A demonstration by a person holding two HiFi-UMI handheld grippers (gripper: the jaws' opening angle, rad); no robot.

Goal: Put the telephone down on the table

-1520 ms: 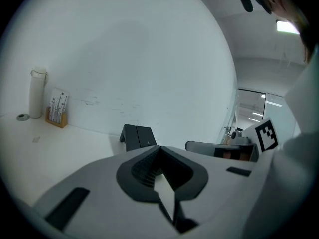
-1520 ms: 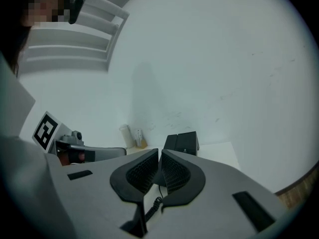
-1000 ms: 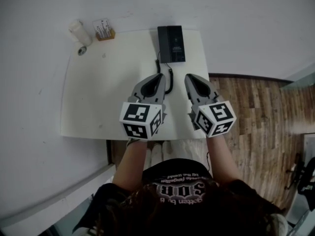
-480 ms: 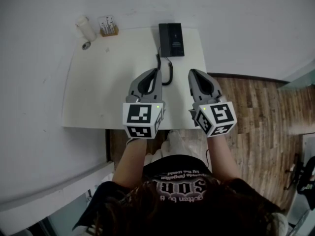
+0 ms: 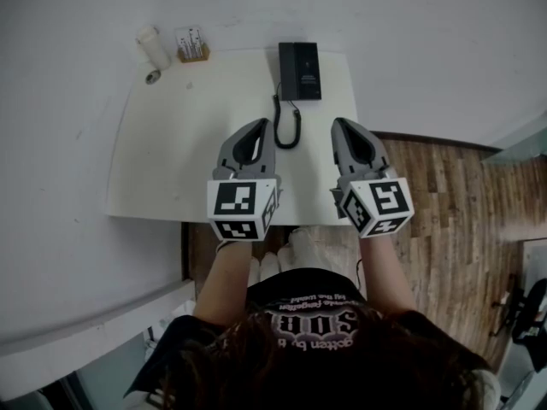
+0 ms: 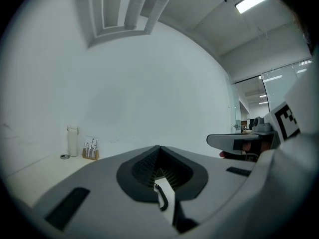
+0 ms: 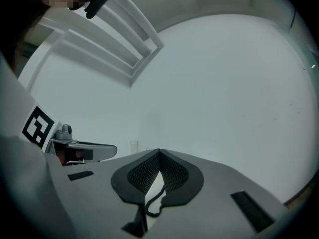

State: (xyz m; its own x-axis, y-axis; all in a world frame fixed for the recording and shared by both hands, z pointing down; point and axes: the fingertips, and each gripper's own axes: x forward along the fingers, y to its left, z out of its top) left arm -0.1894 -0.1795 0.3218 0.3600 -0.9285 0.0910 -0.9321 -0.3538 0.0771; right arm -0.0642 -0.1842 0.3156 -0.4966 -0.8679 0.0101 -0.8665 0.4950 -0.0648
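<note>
Above the surface [image 5: 171,161], with left tongs [image 5: 260,125] and right tongs [image 5: 339,125] closed empty, I could snag the seemingly loose cord [image 5: 287,128] and drag the telephone [image 5: 299,71] off.

White table [image 5: 188,152]: telephone [image 5: 299,71], bottle [image 5: 154,46], cap [image 5: 153,77], small stand [image 5: 191,45].

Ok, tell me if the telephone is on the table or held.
On the table: the telephone lies flat at the far edge; the left gripper and right gripper are shut, holding nothing.

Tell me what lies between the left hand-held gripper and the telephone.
Only the coiled black cord lies there, on the table; the head view shows it.
</note>
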